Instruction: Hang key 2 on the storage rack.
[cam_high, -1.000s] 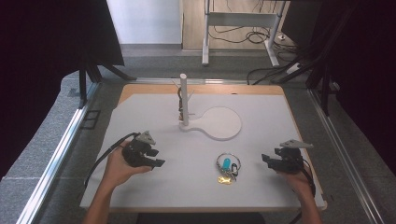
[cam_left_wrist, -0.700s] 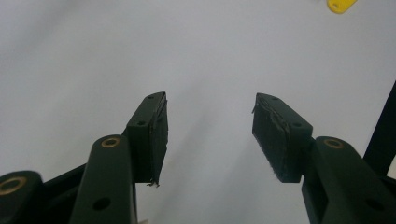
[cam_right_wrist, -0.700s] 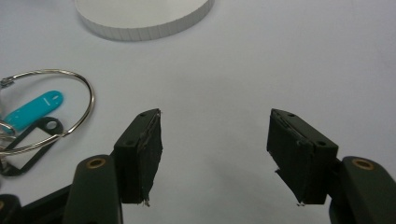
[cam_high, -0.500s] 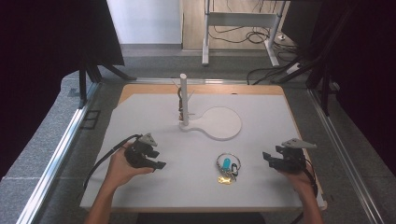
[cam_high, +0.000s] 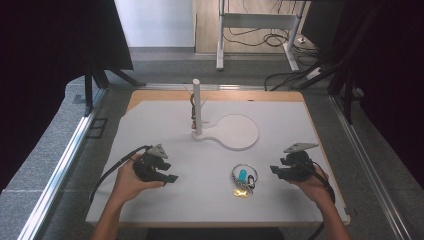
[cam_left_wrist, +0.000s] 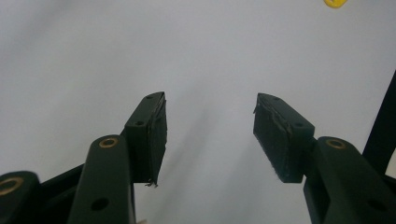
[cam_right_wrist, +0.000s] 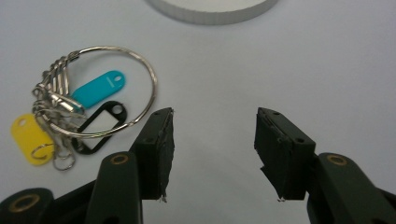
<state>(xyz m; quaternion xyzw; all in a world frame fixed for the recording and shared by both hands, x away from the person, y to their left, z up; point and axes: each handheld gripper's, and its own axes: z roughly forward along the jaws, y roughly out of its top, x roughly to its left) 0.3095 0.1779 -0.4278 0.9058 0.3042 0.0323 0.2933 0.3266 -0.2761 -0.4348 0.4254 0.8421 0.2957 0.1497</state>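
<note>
No brand or legible writing on any tag; the teal one carries faint embossing, too small to read.

Key ring (cam_high: 244, 173) lies flat on the white worktop (cam_high: 280, 200), near the front edge, right of centre. Right gripper view: large wire ring (cam_right_wrist: 135, 70) with a teal tag (cam_right_wrist: 99, 87), a yellow tag (cam_right_wrist: 29, 133), a black frame tag (cam_right_wrist: 95, 126) and a cluster of small split rings.

Right tongs (cam_high: 276, 171) sit just right of the key ring, apart from it, jaws pointing at it. Jaws stand moderately wide with bare worktop between them; they have just been closing, nothing between the pads. In the right gripper view the ring lies just outside the near jaw.

Left tongs (cam_high: 171, 177) are well left of the ring, jaws wide and just been opening, nothing between them.

White post (cam_high: 197, 105) stands upright on a round-ended base plate (cam_high: 235, 132), mid-worktop, behind the ring and well apart from it.

Open surface all round the ring; front edge close, right edge just beyond the right hand (cam_high: 312, 182).
</note>
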